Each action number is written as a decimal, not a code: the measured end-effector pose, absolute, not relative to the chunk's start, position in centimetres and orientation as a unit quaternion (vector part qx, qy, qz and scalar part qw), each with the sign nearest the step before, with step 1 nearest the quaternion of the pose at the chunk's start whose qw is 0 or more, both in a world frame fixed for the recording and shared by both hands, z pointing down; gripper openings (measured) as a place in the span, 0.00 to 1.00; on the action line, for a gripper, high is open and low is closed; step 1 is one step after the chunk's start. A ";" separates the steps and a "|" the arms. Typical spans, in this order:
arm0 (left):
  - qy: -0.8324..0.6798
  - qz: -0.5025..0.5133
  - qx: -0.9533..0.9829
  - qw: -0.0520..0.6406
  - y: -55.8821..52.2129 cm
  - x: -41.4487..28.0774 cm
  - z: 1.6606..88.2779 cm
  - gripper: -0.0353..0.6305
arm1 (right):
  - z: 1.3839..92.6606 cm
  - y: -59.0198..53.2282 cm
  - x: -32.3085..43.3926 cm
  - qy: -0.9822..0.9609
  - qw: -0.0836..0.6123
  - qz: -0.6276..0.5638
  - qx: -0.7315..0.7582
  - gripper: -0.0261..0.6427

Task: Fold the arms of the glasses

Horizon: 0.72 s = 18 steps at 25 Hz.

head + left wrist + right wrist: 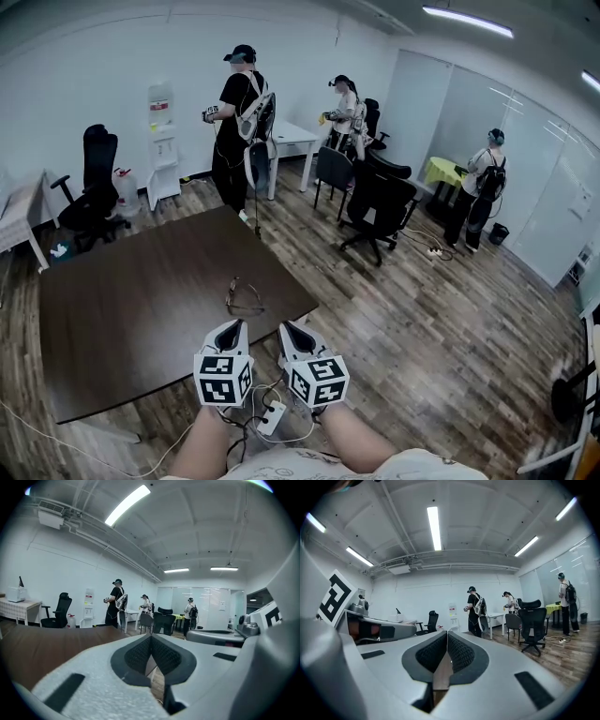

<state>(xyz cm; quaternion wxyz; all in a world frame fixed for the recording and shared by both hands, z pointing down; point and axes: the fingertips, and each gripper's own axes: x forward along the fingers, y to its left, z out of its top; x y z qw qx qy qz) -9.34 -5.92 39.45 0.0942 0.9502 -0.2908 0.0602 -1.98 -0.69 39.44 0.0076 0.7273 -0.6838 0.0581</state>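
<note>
Claws first, head view: left gripper [237,325] and right gripper [287,327] sit side by side at bottom centre, marker cubes toward us, tips pointing at the near edge of the dark brown table [131,309]. We read both as closed, nothing carried. The glasses [244,298] lie on the tabletop near that edge, just ahead of both tips and touching neither. One arm seems to stick out away from the front piece, but they're too small to be sure. A white power strip [272,413] w/ cables lies on the wood floor below the grippers. Across the room a person in black [240,122] stands near a white desk [292,141], two more people stand further right, and office chairs are scattered about.

Left gripper view: the left gripper [151,644] has its dark ribbed pads [138,656] pressed together at the tip, nothing between them. Brown tabletop [51,644] spreads to the left, and the other gripper's body is at right.

Right gripper view: the right gripper [446,641] is likewise pad to pad, with only a thin seam at the tip and a slice of brown table surface visible thru the gap lower down. The other gripper's marker cube [333,597] is at left, and a black office chair [533,620] stands on the floor at right.
</note>
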 end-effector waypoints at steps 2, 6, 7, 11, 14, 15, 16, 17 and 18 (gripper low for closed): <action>-0.292 0.065 0.949 0.100 -6.8 -9.5 40.2 0.07 | 40.0 -1.6 -1.9 -0.684 0.008 0.062 0.727 0.06; -0.298 0.075 0.946 0.104 -8.2 -10.1 41.1 0.07 | 40.6 -3.1 -1.9 -0.685 0.004 0.070 0.725 0.06; -0.301 0.078 0.945 0.105 -8.5 -10.2 41.3 0.07 | 40.8 -3.4 -2.0 -0.686 0.003 0.072 0.724 0.06; -0.315 0.087 0.939 0.106 -10.0 -10.7 42.2 0.07 | 41.6 -5.3 -1.9 -0.694 0.001 0.081 0.715 0.06; -0.327 0.092 0.934 0.111 -11.4 -10.9 42.5 0.07 | 41.6 -6.8 -1.9 -0.704 -0.001 0.082 0.706 0.06; -0.331 0.093 0.932 0.112 -11.9 -10.9 42.5 0.07 | 41.5 -7.4 -1.8 -0.707 -0.002 0.081 0.702 0.06; -0.335 0.093 0.931 0.113 -12.5 -10.7 42.4 0.07 | 41.5 -8.0 -1.6 -0.711 -0.001 0.080 0.699 0.06; -0.340 0.093 0.929 0.113 -13.1 -10.4 42.4 0.07 | 41.4 -8.7 -1.3 -0.715 -0.001 0.079 0.695 0.06; -0.344 0.092 0.927 0.114 -13.7 -10.1 42.4 0.07 | 41.4 -9.3 -1.0 -0.718 0.000 0.079 0.691 0.06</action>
